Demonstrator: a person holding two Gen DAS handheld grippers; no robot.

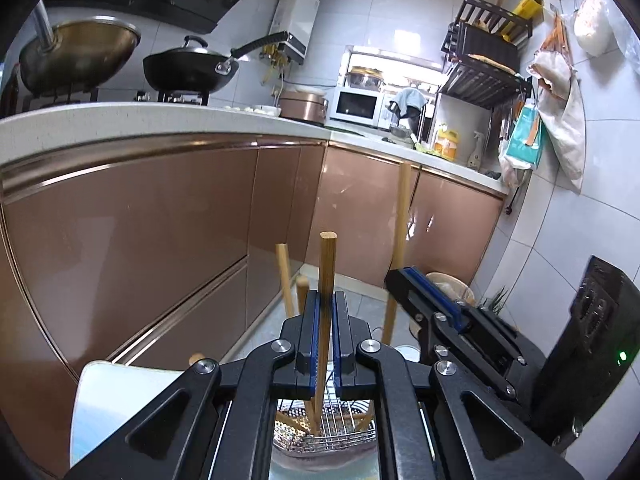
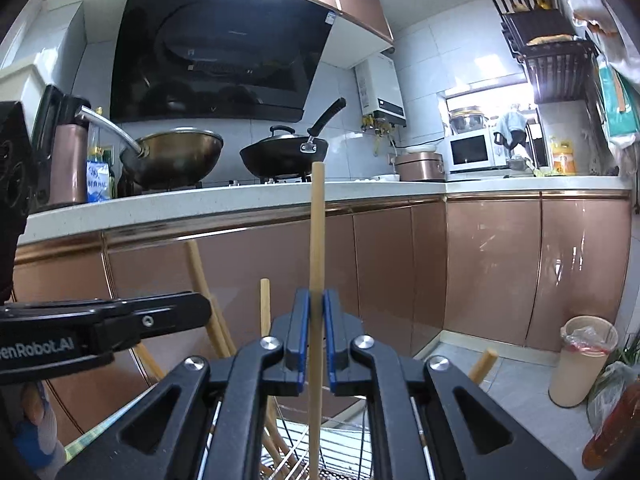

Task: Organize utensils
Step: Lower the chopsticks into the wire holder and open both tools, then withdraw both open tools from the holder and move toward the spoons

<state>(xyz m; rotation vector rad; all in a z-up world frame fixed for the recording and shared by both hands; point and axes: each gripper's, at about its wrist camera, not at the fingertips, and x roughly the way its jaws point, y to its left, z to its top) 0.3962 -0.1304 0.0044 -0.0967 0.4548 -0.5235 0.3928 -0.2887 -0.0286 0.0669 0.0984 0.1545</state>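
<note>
In the left wrist view my left gripper [image 1: 326, 304] is shut on an upright square-topped bamboo chopstick [image 1: 327, 264]. Its lower end reaches into a metal wire utensil basket [image 1: 344, 434] below the fingers. Two more chopsticks [image 1: 285, 276] lean in the basket behind. To the right, my right gripper [image 1: 404, 280] holds a longer stick [image 1: 402, 220]. In the right wrist view my right gripper [image 2: 316, 300] is shut on that long round wooden chopstick [image 2: 317, 232], upright over the basket [image 2: 340, 452]. My left gripper [image 2: 176, 316] shows side-on at the left. Other chopsticks [image 2: 200, 280] lean behind it.
Brown cabinet fronts [image 1: 140, 220] and a white counter [image 2: 200, 200] lie straight ahead. On the counter stand two woks [image 2: 176, 156], a rice cooker [image 2: 420, 166] and a microwave [image 2: 470, 154]. A beige bin [image 2: 580, 364] stands on the floor at the right. A white board [image 1: 120, 392] lies at lower left.
</note>
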